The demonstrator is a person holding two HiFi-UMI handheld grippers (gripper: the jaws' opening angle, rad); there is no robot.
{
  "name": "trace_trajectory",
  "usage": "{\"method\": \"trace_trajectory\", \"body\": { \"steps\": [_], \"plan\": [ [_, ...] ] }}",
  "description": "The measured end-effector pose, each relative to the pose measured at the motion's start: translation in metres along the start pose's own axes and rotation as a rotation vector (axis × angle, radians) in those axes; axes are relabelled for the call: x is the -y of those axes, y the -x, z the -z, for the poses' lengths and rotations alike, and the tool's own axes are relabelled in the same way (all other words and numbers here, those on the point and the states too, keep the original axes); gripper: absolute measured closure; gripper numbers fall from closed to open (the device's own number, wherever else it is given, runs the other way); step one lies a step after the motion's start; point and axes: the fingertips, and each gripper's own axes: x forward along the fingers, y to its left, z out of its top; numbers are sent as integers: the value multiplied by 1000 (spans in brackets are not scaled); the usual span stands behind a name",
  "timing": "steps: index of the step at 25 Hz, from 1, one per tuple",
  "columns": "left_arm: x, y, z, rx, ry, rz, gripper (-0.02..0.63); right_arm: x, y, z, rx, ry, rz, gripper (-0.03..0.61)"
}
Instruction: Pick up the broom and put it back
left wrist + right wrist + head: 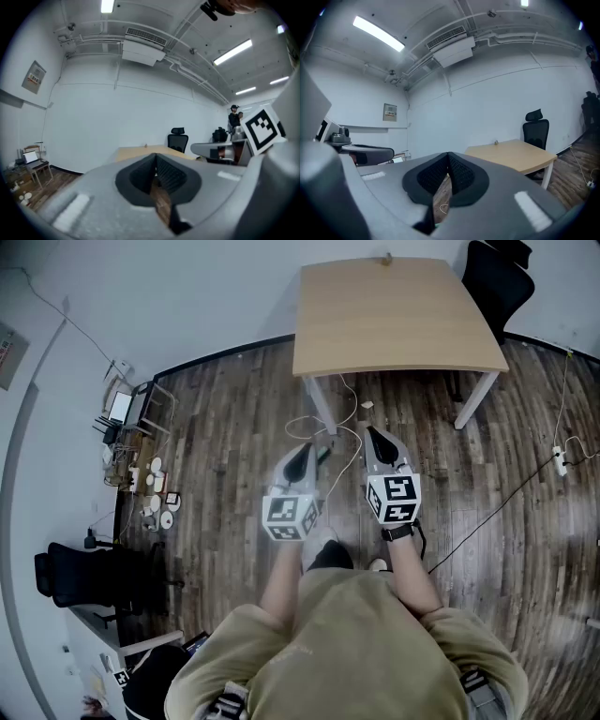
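Left gripper (301,457) is held out over the wooden floor (225,437), jaws brought together, nothing clamped between them; only floorboards are seen through the slit behind the pads. Right gripper (377,439) is held just beside it, about level, jaws likewise closed on nothing. Both are pointed toward the worktop (398,315), which is stood against the far wall with a black office chair (497,277) at its right corner.

Broom: not found in any view; its place cannot be given. Searched and noted: pale cables (343,423) looped on the floor under the worktop's near edge; a power strip (560,461) at the right; a small stand with a laptop (122,407) against the left wall, clutter on the floor below it. No handle or bristle head is made out among these.

Pointing and long axis: cannot be told, since the broom is unseen.

Handling, as judged from the task alone: a long stiff handle is expected, light overall, weight biased to the bristle end; bristles soft and poor for gripping. Hold is best taken on the handle, jaws set across its axis, nearer the head than mid-length so that swing is limited; a smooth round handle may be expected to slip or roll in the pads. Jaws must first be opened.
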Motion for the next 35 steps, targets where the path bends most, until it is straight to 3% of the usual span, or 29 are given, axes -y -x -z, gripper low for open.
{"method": "trace_trajectory", "body": {
  "steps": [11, 18, 23, 28, 35],
  "plan": [
    [-11, 11, 4, -6, -5, -52, 612, -2, -11, 8, -16, -44, -24, 574],
    [-51, 23, 33, -36, 42, -119, 612, -44, -43, 50, -103, -71, -160, 574],
    [-100, -25, 38, -14, 70, -89, 612, -73, -102, 70, -142, -68, -248, 574],
    [-132, -84, 16, 59, 28, -2, 612, -69, -168, 64, -147, -18, -253, 574],
    [-239, -161, 0, 82, 130, 7, 612, -55, -278, 57, -202, -10, -209, 574]
  ]
}}
